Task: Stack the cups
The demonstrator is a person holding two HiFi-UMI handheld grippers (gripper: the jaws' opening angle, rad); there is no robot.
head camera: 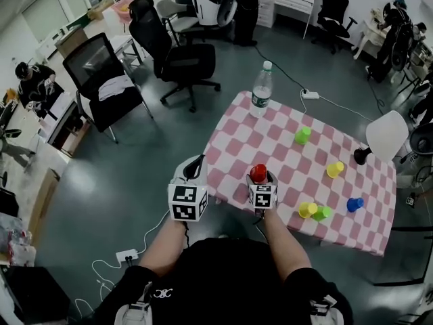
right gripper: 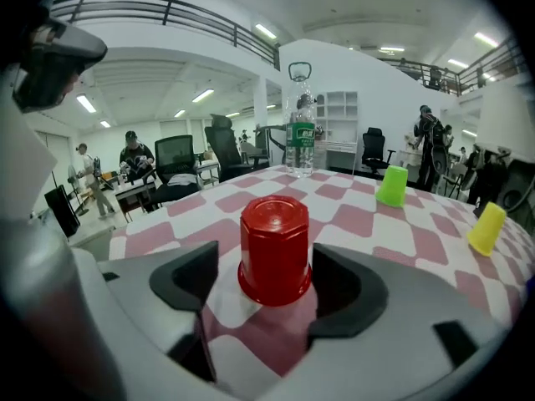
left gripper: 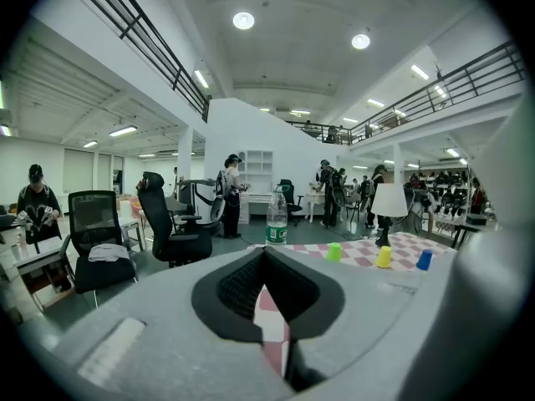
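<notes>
Right gripper view shows the right tool (right gripper: pixel 267 267) spread around an upside-down red cup (right gripper: pixel 274 245) on the worktop (right gripper: pixel 368 220), pads clear of it. The left tool (left gripper: pixel 266 266) is pressed together, empty.

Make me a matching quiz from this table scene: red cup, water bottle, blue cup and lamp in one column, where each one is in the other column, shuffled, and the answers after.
Column one
1. red cup
2. water bottle
3. blue cup
4. lamp

Column two
A. upright at the far corner of the table
B. between the open jaws of the right hand-held gripper
C. by the table's right edge, white shade
D. farthest right of the cups in the head view

Pairs: 1-B, 2-A, 3-D, 4-C
</notes>
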